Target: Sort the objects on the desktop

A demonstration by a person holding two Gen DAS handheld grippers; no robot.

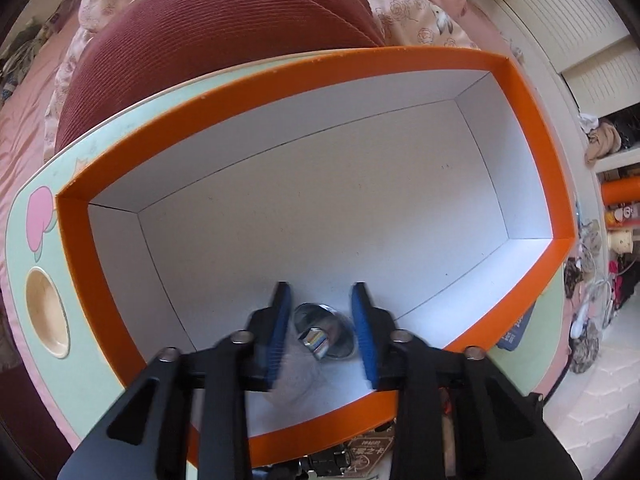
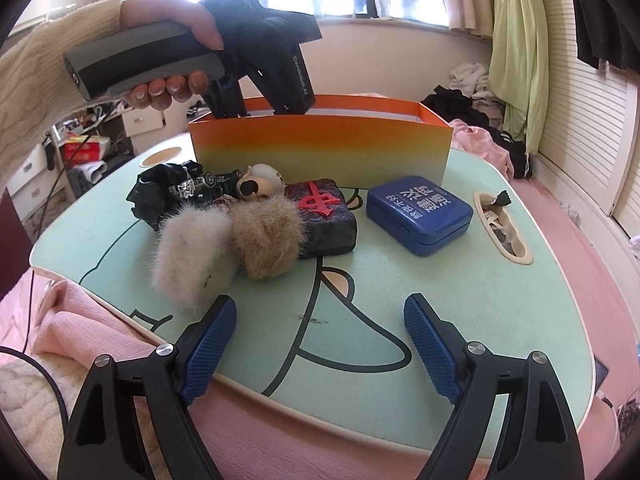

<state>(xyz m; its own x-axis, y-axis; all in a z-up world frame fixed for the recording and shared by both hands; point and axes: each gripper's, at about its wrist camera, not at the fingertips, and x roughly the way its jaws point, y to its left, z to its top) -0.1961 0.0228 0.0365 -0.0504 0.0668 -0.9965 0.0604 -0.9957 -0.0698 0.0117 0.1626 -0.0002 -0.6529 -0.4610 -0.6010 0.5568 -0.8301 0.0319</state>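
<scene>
My left gripper (image 1: 322, 300) is open inside the orange box (image 1: 132, 144), just above its white floor. A small shiny metal object in a clear bag (image 1: 320, 336) lies on the floor between the fingers, apart from both pads. In the right wrist view the left gripper (image 2: 260, 108) dips into the orange box (image 2: 320, 148) at the table's far side. My right gripper (image 2: 320, 312) is open and empty over the near table edge. Two fur pompoms (image 2: 224, 244), a dark mahjong-tile block (image 2: 324, 216), a blue case (image 2: 418, 208), a dark crumpled bag (image 2: 160, 192) and a small figurine (image 2: 260, 184) lie on the table.
The mint-green lap table (image 2: 400, 300) has a round cup hole (image 1: 46, 312) at its left and a slot with small items (image 2: 504, 228) at its right. A maroon cushion (image 1: 216, 36) lies beyond the box. Pink bedding (image 2: 100, 320) surrounds the table.
</scene>
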